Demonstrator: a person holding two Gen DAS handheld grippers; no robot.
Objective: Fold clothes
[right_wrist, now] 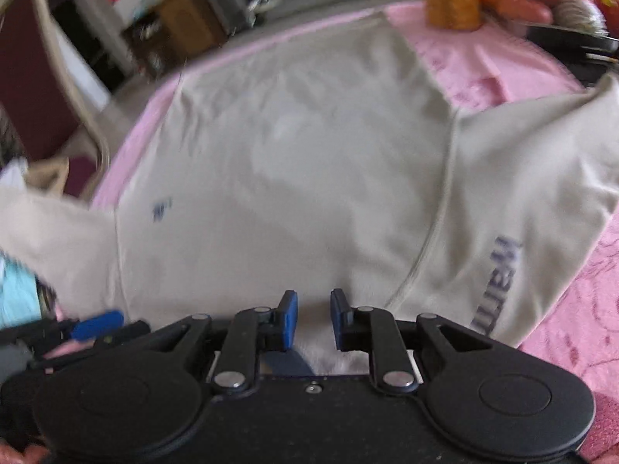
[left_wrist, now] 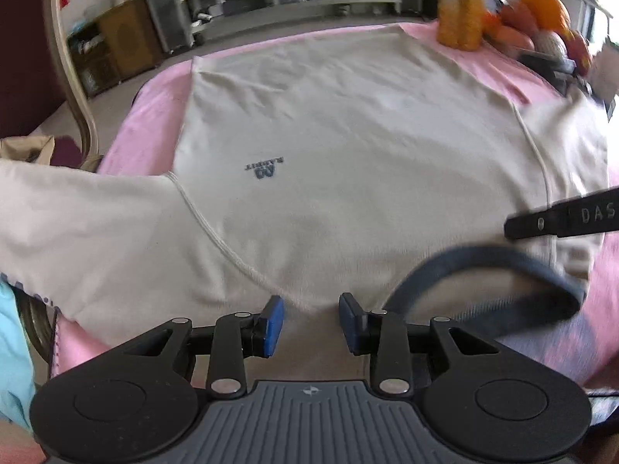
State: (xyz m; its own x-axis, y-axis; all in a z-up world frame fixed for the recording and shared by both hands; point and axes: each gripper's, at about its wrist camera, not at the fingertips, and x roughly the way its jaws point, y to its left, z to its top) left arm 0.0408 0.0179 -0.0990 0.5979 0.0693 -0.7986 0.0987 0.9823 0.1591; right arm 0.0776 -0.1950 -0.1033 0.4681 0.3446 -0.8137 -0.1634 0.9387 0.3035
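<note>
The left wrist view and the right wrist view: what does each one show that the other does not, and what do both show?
Only the left wrist view shows the dark collar and a sharp chest logo. Only the right wrist view shows the purple sleeve lettering. Both show the cream shirt spread flat on a pink cover, and orange things beyond.

Shirt [left_wrist: 348, 147]: matt cream knit cloth, soft. Cover [right_wrist: 580, 290] beneath: pink fuzzy cloth. Gripper [left_wrist: 311, 323] fingers: matt black plastic, blue pads

My two wrist cameras look steeply down, close over the cream shirt [left_wrist: 348, 154] [right_wrist: 290, 154]. Both share its chest, filling mid-frame.
</note>
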